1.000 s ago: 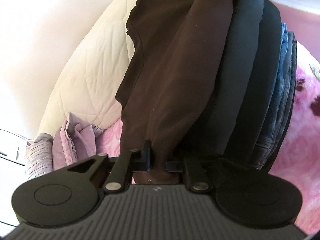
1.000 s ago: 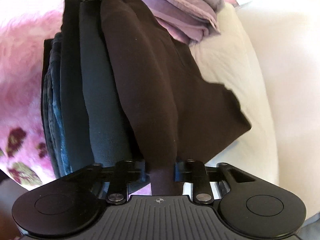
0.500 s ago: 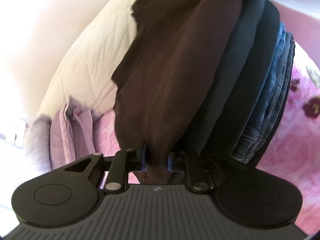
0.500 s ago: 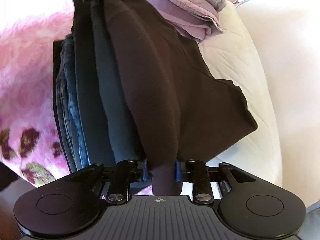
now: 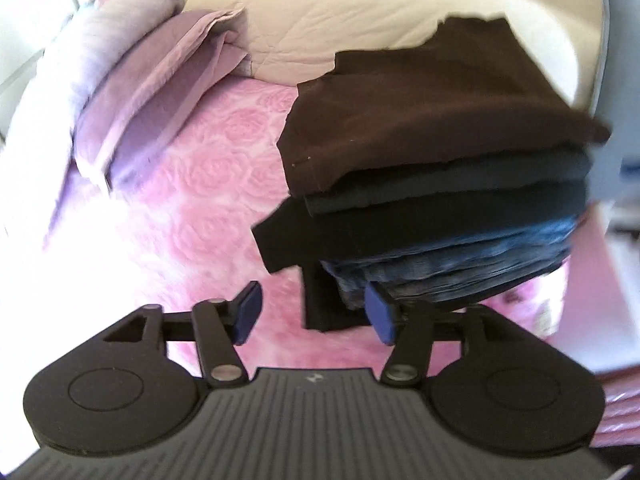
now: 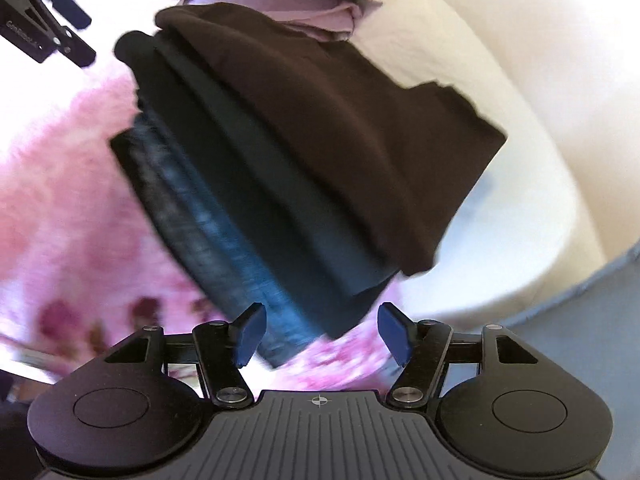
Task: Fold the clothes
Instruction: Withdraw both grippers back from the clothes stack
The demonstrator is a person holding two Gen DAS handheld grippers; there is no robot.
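A dark brown garment is lying folded on top of a stack of clothes, sitting toward three o'clock in the left wrist view and around twelve o'clock of centre in the right wrist view, with its ragged-looking far edge resting over a cream quilted cushion. Under it two dark folded pieces are lying flat, and under those a bundle of blue denim is forming the base, with a black flap sticking out at the stack's near corner. The whole stack is resting on a pink rose-patterned blanket. The left gripper is hanging just off the stack's near corner, its jaws opening, with its blue pads standing well apart and nothing pressed between them; the black flap is showing in the gap but no pad is touching it, while the right-hand pad is sitting in front of the denim edge. The right gripper is likewise pointing at the stack from its other end, its jaws opening, blue pads spread wide and free of cloth, with the denim end showing beyond the gap. At ten to eleven o'clock in the left wrist view a pile of lilac folded cloth is lying beside the cushion, apart from the dark stack. Both views are blurring at the edges.
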